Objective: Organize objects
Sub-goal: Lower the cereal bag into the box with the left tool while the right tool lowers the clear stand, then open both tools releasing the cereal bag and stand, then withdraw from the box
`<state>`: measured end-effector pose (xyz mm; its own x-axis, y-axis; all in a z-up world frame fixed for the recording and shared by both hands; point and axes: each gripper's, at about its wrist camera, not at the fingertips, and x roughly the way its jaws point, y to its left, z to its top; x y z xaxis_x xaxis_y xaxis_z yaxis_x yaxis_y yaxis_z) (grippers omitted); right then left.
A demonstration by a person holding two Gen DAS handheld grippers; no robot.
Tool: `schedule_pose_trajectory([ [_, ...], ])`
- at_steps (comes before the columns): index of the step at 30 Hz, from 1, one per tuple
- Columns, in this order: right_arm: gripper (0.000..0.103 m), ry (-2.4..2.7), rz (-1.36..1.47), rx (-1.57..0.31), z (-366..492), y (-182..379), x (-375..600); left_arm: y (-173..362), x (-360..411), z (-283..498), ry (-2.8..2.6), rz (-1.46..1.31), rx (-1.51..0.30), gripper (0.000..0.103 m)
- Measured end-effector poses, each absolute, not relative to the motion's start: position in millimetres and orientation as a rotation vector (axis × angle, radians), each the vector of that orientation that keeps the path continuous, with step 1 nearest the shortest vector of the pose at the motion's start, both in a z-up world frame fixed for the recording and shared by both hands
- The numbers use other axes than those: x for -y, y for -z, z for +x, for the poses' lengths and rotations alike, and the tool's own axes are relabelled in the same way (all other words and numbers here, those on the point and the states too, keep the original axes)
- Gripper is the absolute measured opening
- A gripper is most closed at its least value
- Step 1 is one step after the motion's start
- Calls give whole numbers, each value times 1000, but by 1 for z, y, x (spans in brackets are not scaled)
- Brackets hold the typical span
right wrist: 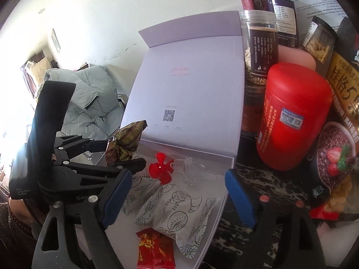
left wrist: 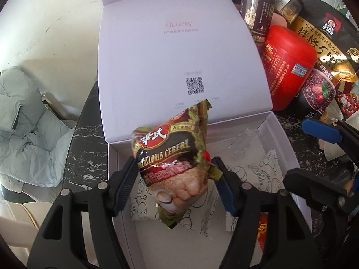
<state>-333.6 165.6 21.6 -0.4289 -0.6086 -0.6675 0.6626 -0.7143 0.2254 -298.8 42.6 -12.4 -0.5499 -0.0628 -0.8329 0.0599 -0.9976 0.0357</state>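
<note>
My left gripper (left wrist: 175,179) is shut on a green-brown cereal packet (left wrist: 172,157) and holds it above the open white box (left wrist: 112,163). The packet also shows in the right wrist view (right wrist: 125,141), in the left gripper (right wrist: 121,154). Inside the box lie white printed snack packets (right wrist: 177,210), a red candy packet (right wrist: 154,251), a red flower-shaped piece (right wrist: 160,168) and a clear plastic item (right wrist: 190,172). My right gripper (right wrist: 179,197) is open and empty over the box's right edge.
The box lid (left wrist: 177,62) stands up behind. To the right stand a red canister (right wrist: 291,116), clear jars (right wrist: 258,44) and a black-gold oat bag (left wrist: 323,51). A grey-blue quilt (left wrist: 24,123) lies left of the dark marble table (left wrist: 89,139).
</note>
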Motion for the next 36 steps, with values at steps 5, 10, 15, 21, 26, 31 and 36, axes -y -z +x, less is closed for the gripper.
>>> schedule_pose_trajectory([
  [5,86,2186,946,-98,-329,-36,-169,-9,-48,-301,2758,1360,21,83],
  [10,86,2207,963,-81,-326,-40,-170,-14,-43,-297,2766,1348,18,85],
  [15,86,2239,1012,-44,-325,-37,-180,-17,-40,-293,2753,1353,9,85],
  [21,86,2280,975,-75,-307,-56,-187,-23,-38,-278,2777,1313,25,85],
  [26,86,2315,946,-96,-285,-76,-196,-39,-40,-257,2806,1299,8,85],
  [31,86,2334,931,-95,-263,-91,-202,-54,-42,-233,2823,1275,19,86],
  [36,86,2338,910,-112,-241,-102,-203,-65,-44,-213,2835,1250,27,87],
])
